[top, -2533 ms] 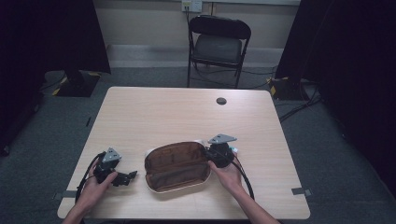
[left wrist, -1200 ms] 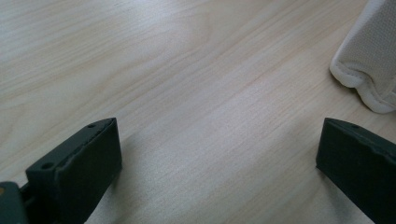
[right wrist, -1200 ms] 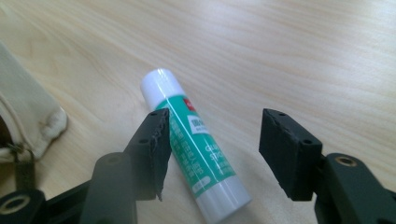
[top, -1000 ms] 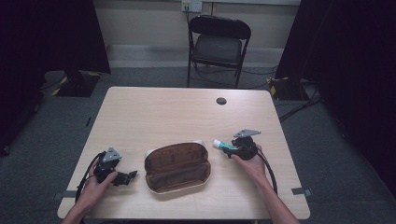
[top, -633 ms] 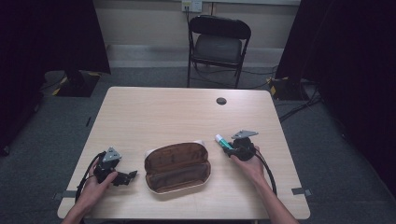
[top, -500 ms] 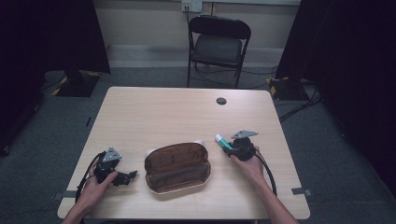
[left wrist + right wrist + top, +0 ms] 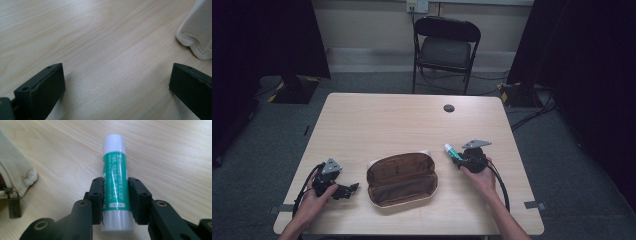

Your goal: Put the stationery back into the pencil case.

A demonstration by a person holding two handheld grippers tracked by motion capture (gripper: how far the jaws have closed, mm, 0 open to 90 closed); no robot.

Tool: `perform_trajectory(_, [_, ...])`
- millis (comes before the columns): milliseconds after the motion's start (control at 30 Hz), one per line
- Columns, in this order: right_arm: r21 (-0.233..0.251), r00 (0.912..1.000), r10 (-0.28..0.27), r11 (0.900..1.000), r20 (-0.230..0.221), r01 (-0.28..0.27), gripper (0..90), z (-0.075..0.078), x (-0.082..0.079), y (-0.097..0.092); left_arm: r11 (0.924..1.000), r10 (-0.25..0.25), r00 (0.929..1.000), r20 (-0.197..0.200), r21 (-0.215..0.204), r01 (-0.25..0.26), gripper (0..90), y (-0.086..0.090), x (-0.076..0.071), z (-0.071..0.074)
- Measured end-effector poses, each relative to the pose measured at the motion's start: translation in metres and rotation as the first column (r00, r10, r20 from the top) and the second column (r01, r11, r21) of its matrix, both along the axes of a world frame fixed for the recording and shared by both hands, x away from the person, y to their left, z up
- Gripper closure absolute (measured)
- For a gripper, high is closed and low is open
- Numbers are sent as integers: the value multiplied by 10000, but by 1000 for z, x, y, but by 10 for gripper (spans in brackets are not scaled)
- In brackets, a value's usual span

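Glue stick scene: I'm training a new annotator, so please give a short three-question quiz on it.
1. True or false: the right gripper grips the glue stick.
2. The pencil case lies: A zipped shut, B open, C upside down?
3. What lies between the left gripper pads?

Key: 1 true. 2 B. 3 Nothing, just bare table; its jaws stand wide apart.

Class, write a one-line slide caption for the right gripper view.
Right gripper clamps a green-and-white glue stick over the pale wooden table, beside the cream fabric pencil case.
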State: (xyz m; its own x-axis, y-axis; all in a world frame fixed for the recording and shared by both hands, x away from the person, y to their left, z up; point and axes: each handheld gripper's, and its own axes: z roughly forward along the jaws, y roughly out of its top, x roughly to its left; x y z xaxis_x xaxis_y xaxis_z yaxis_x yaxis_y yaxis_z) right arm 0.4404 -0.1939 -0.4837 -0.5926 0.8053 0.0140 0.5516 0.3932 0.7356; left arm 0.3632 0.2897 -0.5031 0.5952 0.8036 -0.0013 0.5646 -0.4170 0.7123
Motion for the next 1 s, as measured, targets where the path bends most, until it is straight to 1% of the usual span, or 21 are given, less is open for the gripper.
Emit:
perform_trajectory(300, [479, 9998, -160, 9987, 148, 153, 663, 14, -10, -10, 10000, -11, 10000, 5, 2, 11, 0, 0, 0, 0])
perform_trajectory(367, [683, 9996, -192, 9975, 227, 177, 663, 18, -12, -14, 10000, 17, 10000, -11, -29, -17, 0, 0, 0, 0])
perform_trajectory(400, [891, 9993, -270, 9957, 267, 245, 662, 24, -14, -16, 10000, 21, 10000, -13, -24, -21, 0, 0, 0, 0])
perform_trajectory(433, [891, 9993, -270, 9957, 267, 245, 662, 24, -14, -16, 10000, 15, 10000, 3, -28, -15, 0, 0, 0, 0])
perform_trajectory(467, [983, 9992, -266, 9949, 305, 234, 663, 27, -15, -17, 10000, 18, 10000, -8, -30, -18, 0, 0, 0, 0])
perform_trajectory(500, [1122, 9988, -257, 9935, 407, 210, 662, 33, -17, -18, 10000, 15, 10000, 7, -25, -15, 0, 0, 0, 0])
perform_trajectory(533, [1122, 9988, -257, 9935, 407, 210, 662, 33, -17, -18, 10000, 15, 10000, 7, -25, -15, 0, 0, 0, 0])
perform_trajectory(567, [1214, 9987, -254, 9924, 441, 199, 662, 37, -19, -18, 10000, 17, 10000, -15, -28, -17, 0, 0, 0, 0])
perform_trajectory(667, [1436, 9979, -165, 9896, 624, 74, 662, 46, -23, -17, 10000, 13, 10000, -17, -25, -13, 0, 0, 0, 0])
perform_trajectory(733, [1551, 9971, -12, 9878, 757, -106, 662, 55, -27, -14, 10000, 14, 10000, -16, -34, -14, 0, 0, 0, 0])
perform_trajectory(767, [1551, 9971, -12, 9878, 757, -106, 662, 55, -27, -14, 10000, 14, 10000, -16, -34, -14, 0, 0, 0, 0])
perform_trajectory(800, [1689, 9966, 153, 9852, 815, -289, 662, 61, -30, -10, 10000, 6, 10000, 4, -28, -6, 0, 0, 0, 0])
perform_trajectory(867, [1672, 9950, 338, 9847, 941, -492, 662, 68, -34, -4, 10000, 18, 10000, -18, -24, -18, 0, 0, 0, 0])
perform_trajectory(900, [1672, 9950, 338, 9847, 941, -492, 662, 68, -34, -4, 10000, 18, 10000, -18, -24, -18, 0, 0, 0, 0])
perform_trajectory(933, [1756, 9929, 503, 9821, 1082, -689, 662, 73, -37, 1, 10000, 16, 10000, -14, -27, -16, 0, 0, 0, 0])
perform_trajectory(967, [1756, 9929, 503, 9821, 1082, -689, 662, 73, -37, 1, 10000, 16, 10000, -14, -27, -16, 0, 0, 0, 0])
perform_trajectory(1000, [1713, 9917, 615, 9819, 1130, -804, 662, 76, -38, 3, 10000, 13, 10000, 4, -33, -13, 0, 0, 0, 0])
